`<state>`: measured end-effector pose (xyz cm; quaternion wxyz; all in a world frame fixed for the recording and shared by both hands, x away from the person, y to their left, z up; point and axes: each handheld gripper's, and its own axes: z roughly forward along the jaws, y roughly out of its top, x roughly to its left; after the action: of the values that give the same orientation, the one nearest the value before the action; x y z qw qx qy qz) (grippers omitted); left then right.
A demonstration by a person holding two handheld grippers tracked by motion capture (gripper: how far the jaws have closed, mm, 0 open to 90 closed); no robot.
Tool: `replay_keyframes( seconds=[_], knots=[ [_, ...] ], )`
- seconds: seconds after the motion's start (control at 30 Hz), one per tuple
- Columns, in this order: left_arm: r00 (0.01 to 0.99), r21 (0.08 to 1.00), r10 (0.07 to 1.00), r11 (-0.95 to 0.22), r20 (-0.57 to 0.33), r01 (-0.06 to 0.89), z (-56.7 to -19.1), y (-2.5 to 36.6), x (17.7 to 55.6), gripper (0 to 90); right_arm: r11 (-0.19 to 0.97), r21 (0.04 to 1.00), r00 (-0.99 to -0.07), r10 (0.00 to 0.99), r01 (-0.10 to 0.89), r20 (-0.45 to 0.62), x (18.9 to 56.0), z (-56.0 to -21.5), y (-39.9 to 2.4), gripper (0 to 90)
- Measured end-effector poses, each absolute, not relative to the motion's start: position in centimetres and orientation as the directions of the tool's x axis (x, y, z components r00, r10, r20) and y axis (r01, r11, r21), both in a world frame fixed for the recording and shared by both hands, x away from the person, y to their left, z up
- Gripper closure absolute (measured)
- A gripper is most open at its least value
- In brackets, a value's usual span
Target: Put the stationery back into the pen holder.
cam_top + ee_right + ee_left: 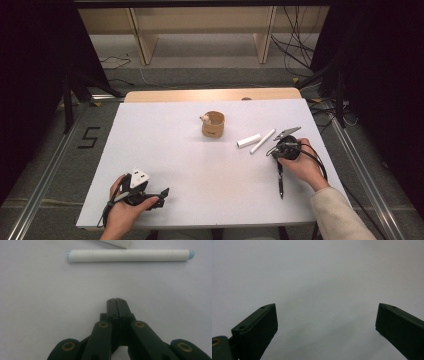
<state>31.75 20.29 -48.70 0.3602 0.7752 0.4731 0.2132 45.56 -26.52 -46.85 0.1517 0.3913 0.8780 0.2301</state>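
Observation:
My right gripper (276,146) rests on the white table sheet at the right, held in a person's hand, and its jaws are pressed together with nothing between them (116,300). Just beyond its tips a long white marker (128,255) with pale blue ends lies crosswise (263,140). A shorter white tube (248,140) lies beside the marker, and its corner shows at the top edge (117,242). My left gripper (159,196) sits near the front left of the table. Its jaws stand wide apart over bare white sheet (325,320).
A round wooden cup (213,125) with a small object at its rim stands mid-table toward the back. A black pen (280,182) lies by the right hand. The white sheet (165,145) covers a wooden table; cables and shelving lie on the floor behind.

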Motion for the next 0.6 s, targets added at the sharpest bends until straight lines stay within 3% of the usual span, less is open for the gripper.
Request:
replay_keyframes(
  seconds=[0.6],
  knots=[
    [0.461, 0.762, 0.887, -0.29, -0.012, 0.579, -48.7, 20.3, 31.7, 3.9, 0.527, 0.484, -0.573, 0.817, 0.698, -0.063, 44.5, -46.5, -29.3, 90.0]
  ],
)
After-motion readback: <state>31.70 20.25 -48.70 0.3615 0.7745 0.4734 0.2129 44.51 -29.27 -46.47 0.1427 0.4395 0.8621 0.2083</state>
